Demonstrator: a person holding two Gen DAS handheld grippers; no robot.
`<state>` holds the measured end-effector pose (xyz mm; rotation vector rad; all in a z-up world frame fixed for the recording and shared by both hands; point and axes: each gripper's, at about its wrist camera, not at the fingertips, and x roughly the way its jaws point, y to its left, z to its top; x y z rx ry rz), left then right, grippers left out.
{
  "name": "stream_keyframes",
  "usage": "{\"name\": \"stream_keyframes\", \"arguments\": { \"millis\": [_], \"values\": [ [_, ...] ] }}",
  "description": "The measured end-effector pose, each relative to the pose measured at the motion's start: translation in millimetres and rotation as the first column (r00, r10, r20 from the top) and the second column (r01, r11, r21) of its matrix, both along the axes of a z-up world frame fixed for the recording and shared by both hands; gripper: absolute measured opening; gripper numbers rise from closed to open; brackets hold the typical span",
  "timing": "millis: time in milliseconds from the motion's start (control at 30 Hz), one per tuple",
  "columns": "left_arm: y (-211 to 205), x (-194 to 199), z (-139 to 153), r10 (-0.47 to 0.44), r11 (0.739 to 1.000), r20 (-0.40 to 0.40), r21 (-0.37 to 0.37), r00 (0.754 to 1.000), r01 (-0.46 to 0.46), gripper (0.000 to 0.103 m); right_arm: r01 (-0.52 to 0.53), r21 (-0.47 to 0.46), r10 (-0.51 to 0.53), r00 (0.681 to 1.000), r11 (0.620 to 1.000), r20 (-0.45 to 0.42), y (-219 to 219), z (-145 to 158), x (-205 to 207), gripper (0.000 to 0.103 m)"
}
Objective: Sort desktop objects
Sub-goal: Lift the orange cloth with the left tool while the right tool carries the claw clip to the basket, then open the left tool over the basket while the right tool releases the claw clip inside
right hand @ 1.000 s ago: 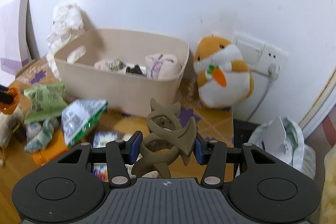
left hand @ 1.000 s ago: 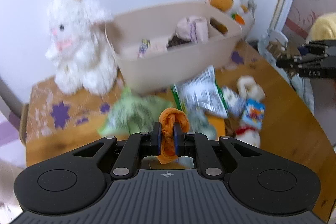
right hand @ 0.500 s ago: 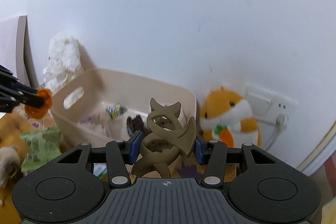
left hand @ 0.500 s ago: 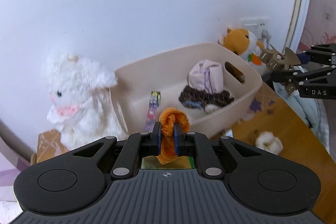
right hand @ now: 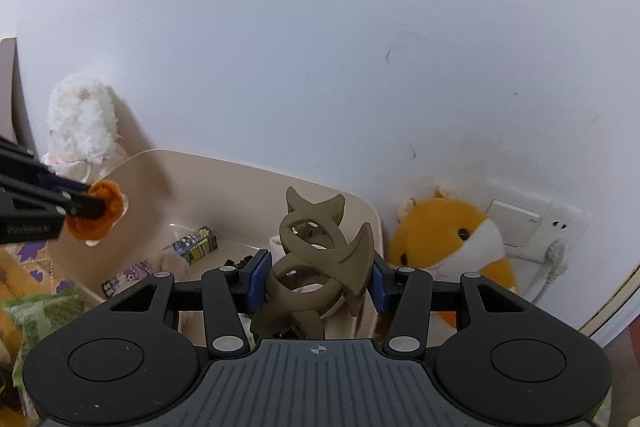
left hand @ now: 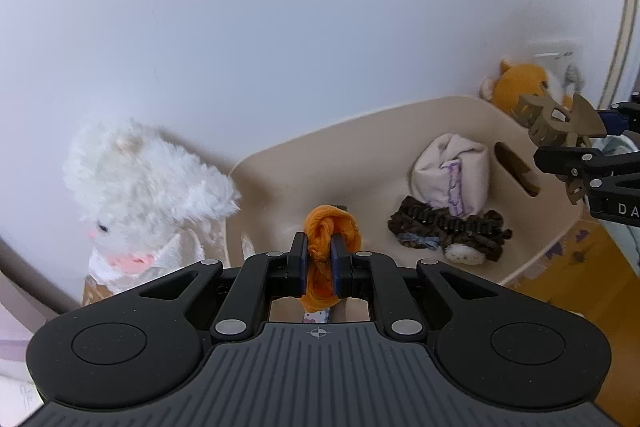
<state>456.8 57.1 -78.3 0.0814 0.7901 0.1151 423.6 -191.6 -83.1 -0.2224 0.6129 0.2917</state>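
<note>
Two small things held up over the beige storage bin [left hand: 360, 147], one in each pair of tongs. Orange scrunchie [left hand: 329, 247] pinched in the left gripper [left hand: 320, 259], jaws drawn almost together on the cloth, hanging above the bin's left end, near its rim. Brown claw hair clip [right hand: 320, 259] clamped across its width in the right gripper [right hand: 318, 277], jaws part-way apart with the blue pads [right hand: 256, 281] pressed to its sides, poised over the bin's right end beside the handle slot [left hand: 516, 169]. Inside the bin: a pale rolled cloth bundle [left hand: 450, 173] with purple stitching toward the right end, a dark brown frilly scrunchie [left hand: 448, 227] lying just in front of it and touching it, and small printed packets [right hand: 196, 245] on the floor toward the left. Outside the bin: a white fluffy plush [left hand: 144, 187] against its left end, an orange hamster plush [right hand: 452, 247] beyond its right end, leaning at the white wall [right hand: 320, 47] under a wall socket [right hand: 536, 219]. In front of the bin's left corner, a green crinkled packet [right hand: 44, 311] on the wooden tabletop [left hand: 580, 279].
</note>
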Motion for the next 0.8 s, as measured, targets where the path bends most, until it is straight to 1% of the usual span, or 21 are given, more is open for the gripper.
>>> {"name": "stream_keyframes", "arguments": {
  "millis": [133,200,300,400,433,467,500,533,567,600,667,800],
  "values": [
    [1,13,-16,0.029,0.999,-0.046,-0.034,0.999,-0.031,0.011,0.010,0.006,-0.010,1.000,1.000,-0.028,8,-10,14,0.047],
    [1,18,-23,0.027,0.996,-0.081,-0.078,0.996,-0.033,0.011,0.024,0.016,-0.023,0.998,1.000,-0.053,10,-17,21,0.047],
    [-6,20,-30,0.015,0.999,-0.092,-0.047,0.996,-0.019,0.011,0.051,0.036,-0.048,0.996,0.998,-0.077,9,-24,28,0.047],
    [-9,22,-31,0.010,0.998,-0.099,-0.063,0.995,-0.016,0.011,0.034,0.021,-0.032,0.995,0.999,-0.092,11,-29,29,0.047],
    [-9,23,-31,0.007,0.997,-0.101,-0.077,0.995,-0.015,0.012,0.025,0.022,-0.023,0.995,0.999,-0.098,10,-30,29,0.056],
    [-8,24,-32,-0.001,0.995,-0.108,-0.098,0.994,-0.010,0.017,0.018,0.032,-0.015,0.994,0.999,-0.104,9,-30,28,0.064],
    [-8,24,-32,-0.011,0.994,-0.115,-0.113,0.993,-0.002,0.030,0.009,0.049,-0.004,0.994,0.999,-0.112,8,-31,28,0.069],
    [-9,22,-31,-0.012,0.994,-0.111,-0.106,0.994,0.000,0.039,0.009,0.054,-0.002,0.994,0.999,-0.112,8,-30,27,0.079],
    [-11,21,-30,-0.008,0.996,-0.098,-0.088,0.995,-0.001,0.059,0.014,0.046,-0.009,0.995,0.999,-0.099,7,-29,23,0.082],
    [-13,17,-29,0.000,0.998,-0.077,-0.062,0.997,-0.005,0.073,0.017,0.031,-0.014,0.996,0.999,-0.084,7,-28,22,0.082],
    [-15,13,-27,0.012,0.999,-0.056,-0.044,0.998,-0.015,0.075,0.015,0.013,-0.014,0.998,1.000,-0.067,6,-27,18,0.085],
    [-14,4,-20,-0.002,0.999,-0.065,-0.049,0.998,-0.001,0.075,0.009,0.017,-0.008,0.999,1.000,-0.048,-3,-21,6,0.091]
  ]
}}
